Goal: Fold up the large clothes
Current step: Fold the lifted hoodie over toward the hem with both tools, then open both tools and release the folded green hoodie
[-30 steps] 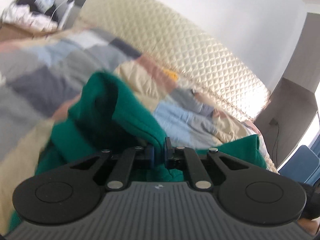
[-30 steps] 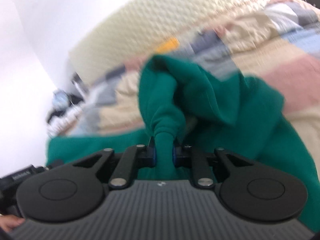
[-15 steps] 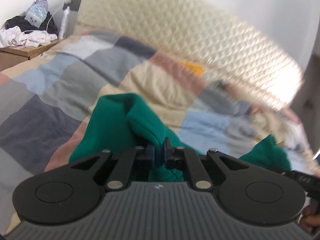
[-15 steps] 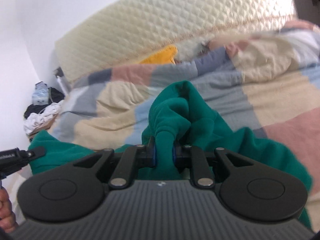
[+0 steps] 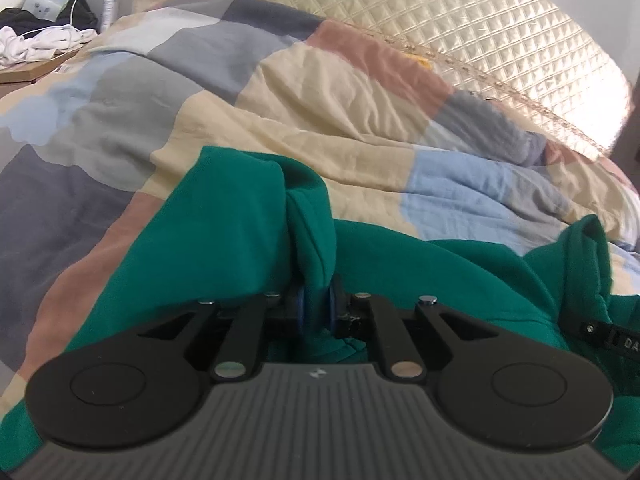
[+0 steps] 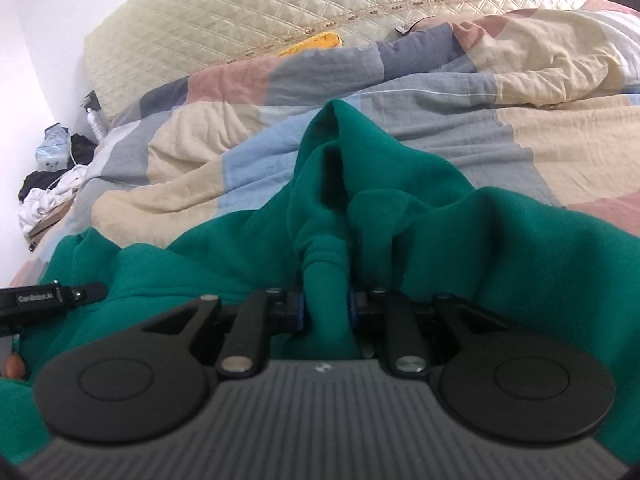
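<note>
The green garment (image 5: pixel 240 240) is lying bunched on the patchwork quilt (image 5: pixel 320 120) of the bed, near the cameras, with the padded headboard (image 6: pixel 280 8) at the far side. The left claw (image 5: pixel 315 309) is sitting narrow around a standing fold of the green cloth; its jaws have just been opening a little, and the fold is still pinched between the blue pads. The right claw (image 6: pixel 325 312) is likewise narrow around a thicker rolled bunch of the same garment; its jaws have also just been opening, with the cloth still filling the gap and touching both pads. In the right wrist view the other gripper's tip is showing at the left edge, just above the cloth.

Judging from this, a fold is being laid down and the release is beginning. The risk is that the cloth is not yet lying flat: both pinched parts are standing up in ridges, so letting go now could let them slump sideways and spoil the edge. The thick roll in the right claw could also cling to a pad and be dragged as the hand pulls away. The quilt underneath is soft and wrinkled, so the garment may shift with it. A nightstand (image 5: pixel 36 68) with loose white laundry is standing far left, well apart.
</note>
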